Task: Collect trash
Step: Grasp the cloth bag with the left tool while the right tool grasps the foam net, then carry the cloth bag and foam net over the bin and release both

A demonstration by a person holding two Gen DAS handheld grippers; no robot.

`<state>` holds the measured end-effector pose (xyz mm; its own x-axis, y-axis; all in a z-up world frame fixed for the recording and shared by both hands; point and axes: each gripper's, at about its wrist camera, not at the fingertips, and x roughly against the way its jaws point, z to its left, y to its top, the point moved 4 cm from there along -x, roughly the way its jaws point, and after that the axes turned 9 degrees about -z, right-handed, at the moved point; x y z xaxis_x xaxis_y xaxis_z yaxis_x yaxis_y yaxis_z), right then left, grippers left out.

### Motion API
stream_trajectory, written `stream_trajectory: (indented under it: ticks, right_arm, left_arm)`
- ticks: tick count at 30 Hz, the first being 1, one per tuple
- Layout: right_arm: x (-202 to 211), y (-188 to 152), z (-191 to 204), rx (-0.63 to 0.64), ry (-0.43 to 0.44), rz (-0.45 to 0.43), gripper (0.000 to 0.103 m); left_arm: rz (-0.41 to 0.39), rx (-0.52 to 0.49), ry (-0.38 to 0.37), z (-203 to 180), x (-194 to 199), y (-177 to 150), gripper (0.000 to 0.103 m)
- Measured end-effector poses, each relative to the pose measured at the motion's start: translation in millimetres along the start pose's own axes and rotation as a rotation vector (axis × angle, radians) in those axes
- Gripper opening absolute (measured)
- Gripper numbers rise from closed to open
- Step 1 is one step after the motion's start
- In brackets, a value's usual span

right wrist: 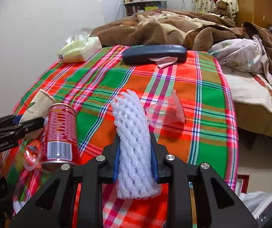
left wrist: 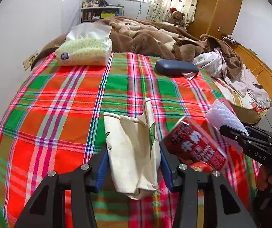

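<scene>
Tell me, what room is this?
Most likely a bedroom: there's a bed with a brown blanket piled on it, a teddy bear beyond, and a wardrobe in the corner.

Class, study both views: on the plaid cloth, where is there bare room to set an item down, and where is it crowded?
Bare: the wide stretch of plaid cloth between the tissue pack, the dark case and the cloth bag. Crowded: the near edge, where the red can, foam net, clear wrapper and both tongs sit close together.

One can [right wrist: 61, 133], perhaps two wrappers [right wrist: 166, 110]
</scene>
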<state>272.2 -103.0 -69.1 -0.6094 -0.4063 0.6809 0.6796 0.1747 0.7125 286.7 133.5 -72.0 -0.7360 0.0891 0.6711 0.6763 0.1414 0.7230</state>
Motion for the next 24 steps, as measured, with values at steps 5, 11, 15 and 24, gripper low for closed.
stream_trajectory:
  ticks: [5,11,15,24]
  right_arm:
    - [22,1,-1,-0.026,-0.001,-0.047,0.027]
    - [48,-1,-3,-0.04,-0.008,-0.09,0.027]
    - [67,-4,-4,-0.048,-0.007,-0.119,0.027]
    - [107,-14,-16,-0.078,-0.029,-0.186,0.027]
  left_arm:
    - [-0.038,-0.021,-0.003,-12,24,0,0.049]
    - [-0.08,-0.033,-0.021,-29,53,-1,0.049]
    - [-0.111,-0.062,-0.026,-43,73,-3,0.049]
    - [-0.169,-0.107,-0.072,-82,111,-9,0.049]
